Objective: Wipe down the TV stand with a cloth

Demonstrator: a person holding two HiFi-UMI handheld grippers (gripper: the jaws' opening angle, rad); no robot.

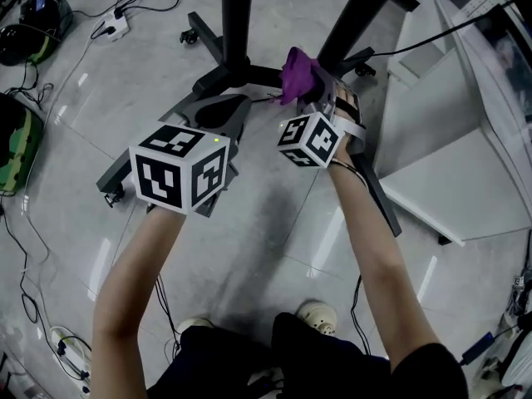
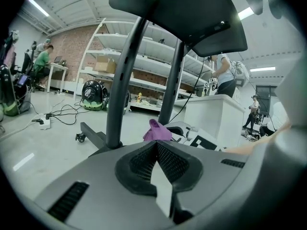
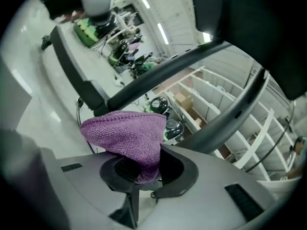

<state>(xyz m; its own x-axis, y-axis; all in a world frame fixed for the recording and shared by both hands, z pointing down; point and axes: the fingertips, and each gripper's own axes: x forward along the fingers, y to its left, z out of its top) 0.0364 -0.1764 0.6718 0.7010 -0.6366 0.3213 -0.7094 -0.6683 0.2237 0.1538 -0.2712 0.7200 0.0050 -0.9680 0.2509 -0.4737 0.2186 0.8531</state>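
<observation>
Right tongs (image 3: 143, 170) pinch nubby purple cloth (image 3: 127, 134); left tongs (image 2: 156, 148) closed, meshed pads (image 2: 173, 163) touching.

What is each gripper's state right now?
Left gripper: closed, holding nothing.
Right gripper: closed on the purple cloth.

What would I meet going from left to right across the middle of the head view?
Green bag at the edge → left gripper, shut on nothing → right gripper, shut on the purple cloth → white cabinet.
</observation>
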